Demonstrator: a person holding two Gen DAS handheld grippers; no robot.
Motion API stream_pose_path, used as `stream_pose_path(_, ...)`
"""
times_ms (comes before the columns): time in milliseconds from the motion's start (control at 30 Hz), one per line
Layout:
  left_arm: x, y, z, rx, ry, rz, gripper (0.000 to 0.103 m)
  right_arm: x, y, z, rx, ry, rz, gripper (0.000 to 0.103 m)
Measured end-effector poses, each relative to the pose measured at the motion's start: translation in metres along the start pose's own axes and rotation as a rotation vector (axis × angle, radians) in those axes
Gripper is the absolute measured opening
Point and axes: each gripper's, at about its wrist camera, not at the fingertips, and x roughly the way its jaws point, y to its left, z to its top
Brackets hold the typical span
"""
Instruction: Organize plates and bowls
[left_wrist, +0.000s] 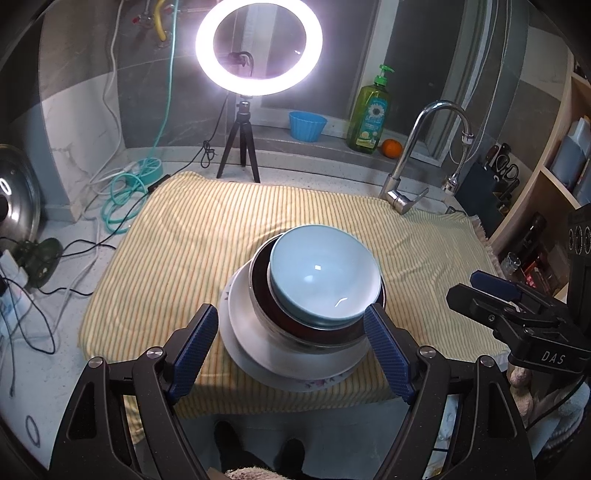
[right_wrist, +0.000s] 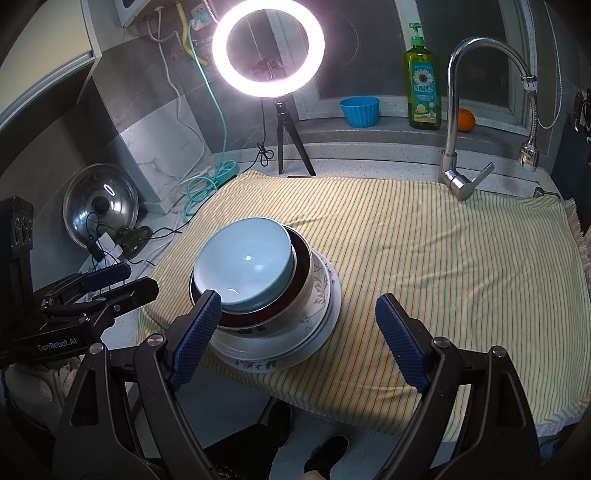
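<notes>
A stack of dishes stands on the striped yellow cloth near its front edge. A pale blue bowl sits on top, nested in a dark red bowl, which rests in a floral white bowl on white plates. My left gripper is open and empty, its fingers on either side of the stack's near side. My right gripper is open and empty, just right of the stack. The right gripper also shows in the left wrist view, and the left gripper in the right wrist view.
A ring light on a tripod stands behind the cloth. A faucet, a green soap bottle, a blue cup and an orange are at the back. A pot lid and cables lie at the left.
</notes>
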Motion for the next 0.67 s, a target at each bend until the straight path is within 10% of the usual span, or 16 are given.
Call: stream_pose_path(667,0.0043,0.0001,0.0055,0.001,-0.018,-0.002,0.081,0.007,-0.0064,0.005,0.005,0.01,-0.003,0.088)
